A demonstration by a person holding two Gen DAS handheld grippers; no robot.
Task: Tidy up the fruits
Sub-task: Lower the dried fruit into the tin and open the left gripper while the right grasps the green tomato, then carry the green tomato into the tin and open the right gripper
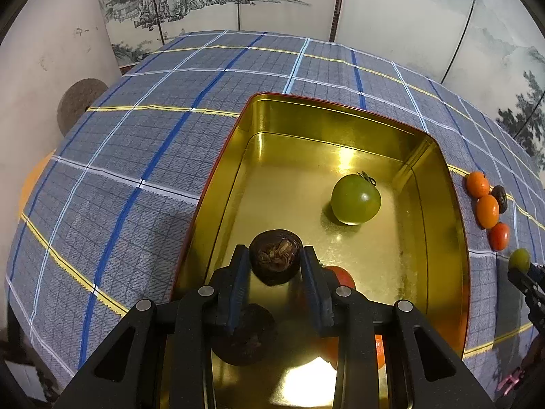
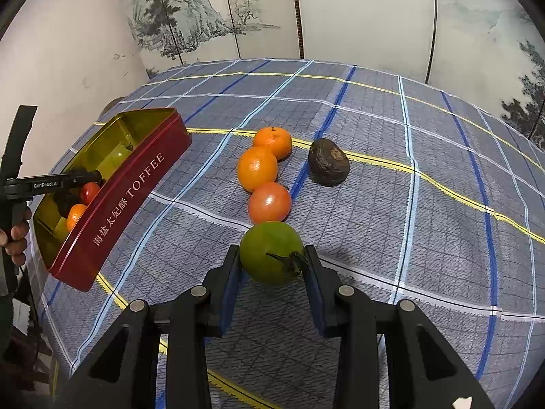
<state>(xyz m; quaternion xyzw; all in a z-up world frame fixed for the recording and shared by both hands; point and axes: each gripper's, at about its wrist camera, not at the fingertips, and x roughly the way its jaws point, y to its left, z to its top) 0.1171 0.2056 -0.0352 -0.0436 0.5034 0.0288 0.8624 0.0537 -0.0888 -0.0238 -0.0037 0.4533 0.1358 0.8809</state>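
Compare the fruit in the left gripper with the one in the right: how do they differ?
The left gripper is shut on a dark brown, wrinkled fruit over the gold-lined tin. The right gripper is shut on a smooth green tomato with a stem, out over the checked cloth. The tomato looks bigger. Both are roundish.

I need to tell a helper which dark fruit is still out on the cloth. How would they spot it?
Find the red toffee tin, then the line of orange and green fruit beside it. The dark brown fruit lies alone beside that line: wrinkled, nearly black.
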